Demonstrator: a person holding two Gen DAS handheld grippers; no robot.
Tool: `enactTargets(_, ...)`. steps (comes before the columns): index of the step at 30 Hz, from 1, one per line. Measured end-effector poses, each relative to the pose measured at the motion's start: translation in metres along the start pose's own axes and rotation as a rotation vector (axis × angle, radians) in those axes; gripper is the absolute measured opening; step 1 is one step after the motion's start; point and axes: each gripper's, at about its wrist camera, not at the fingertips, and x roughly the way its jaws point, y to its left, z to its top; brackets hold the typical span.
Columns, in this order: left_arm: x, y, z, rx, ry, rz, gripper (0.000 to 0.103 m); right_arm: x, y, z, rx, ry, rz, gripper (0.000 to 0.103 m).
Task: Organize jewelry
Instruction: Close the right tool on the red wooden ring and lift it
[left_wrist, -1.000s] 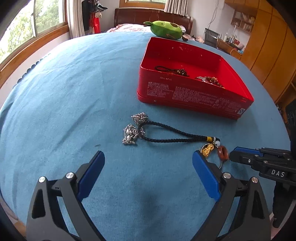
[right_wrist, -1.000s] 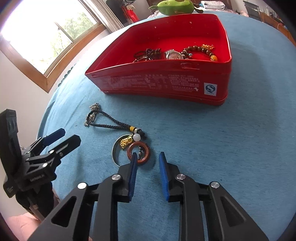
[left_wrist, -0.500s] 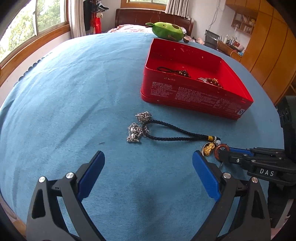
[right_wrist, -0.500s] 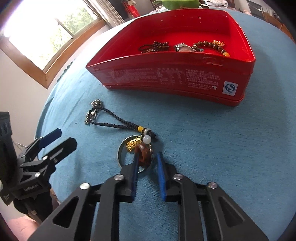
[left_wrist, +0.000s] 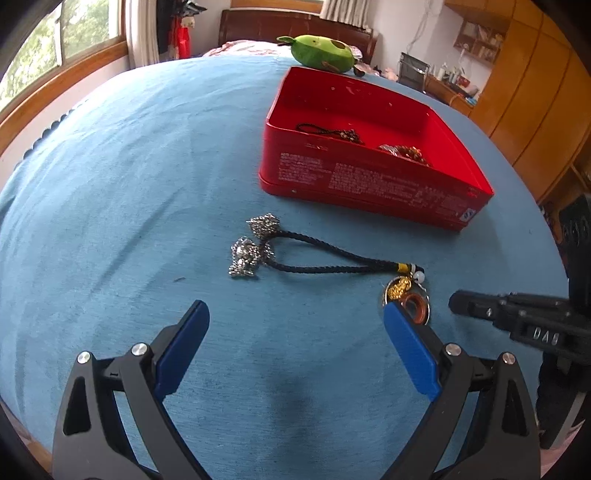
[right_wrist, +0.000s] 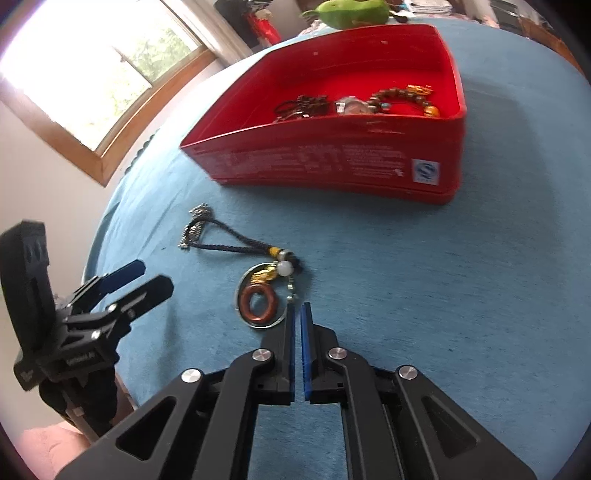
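Change: we see the right tool (right_wrist: 298, 314) drawn nearly shut beside the charm cord's (right_wrist: 258, 295) ring, apparently gripping nothing; a second ago it stood wider.
Left tool (left_wrist: 295, 345): spread wide, idle.
Location: charm cord lies on the tabletop (left_wrist: 110, 184), before the red tin (right_wrist: 332, 162).
Meaning: we judge the pickup unfinished.

daylight pours in from the window (right_wrist: 92, 85) on the left, and in the right wrist view it blows out to near white, with a hazy purple fringe at the lens edge. the blue cloth (left_wrist: 129, 184) reads evenly lit, bright but soft. a faint diffuse shadow sits on the cloth between the left tool's fingers (left_wrist: 177, 354), no hard edges anywhere. the red tin (right_wrist: 332, 162) shows slight motion smear on its printed wall in the right wrist view; the left wrist view is crisper. both views bow strongly at the rim, corners going black.
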Motion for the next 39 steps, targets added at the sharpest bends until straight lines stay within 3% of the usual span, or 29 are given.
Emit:
enactTargets(5, -0.003, 0.005, 0.003, -0.015, -0.012, 0.018, 0.095, 0.013, 0.010, 0.009, -0.009, 0.036, 0.040, 0.004)
enactTargets(14, 0.003, 0.010, 0.003, -0.019, 0.002, 0.011, 0.095, 0.035, 0.015, 0.019, -0.027, 0.100, 0.003, 0.009)
enactTargets(23, 0.007, 0.017, 0.004, -0.030, 0.009, 0.008, 0.095, 0.038, 0.023, 0.022, -0.041, 0.108, 0.009, 0.013)
enactTargets(31, 0.009, 0.019, 0.004, -0.038, 0.011, 0.009, 0.095, 0.030, 0.024, 0.026, -0.037, 0.098, 0.039, 0.013)
enactTargets(39, 0.010, 0.020, 0.003, -0.034, 0.012, 0.006, 0.095, 0.035, 0.025, 0.024, -0.037, 0.107, 0.013, 0.011)
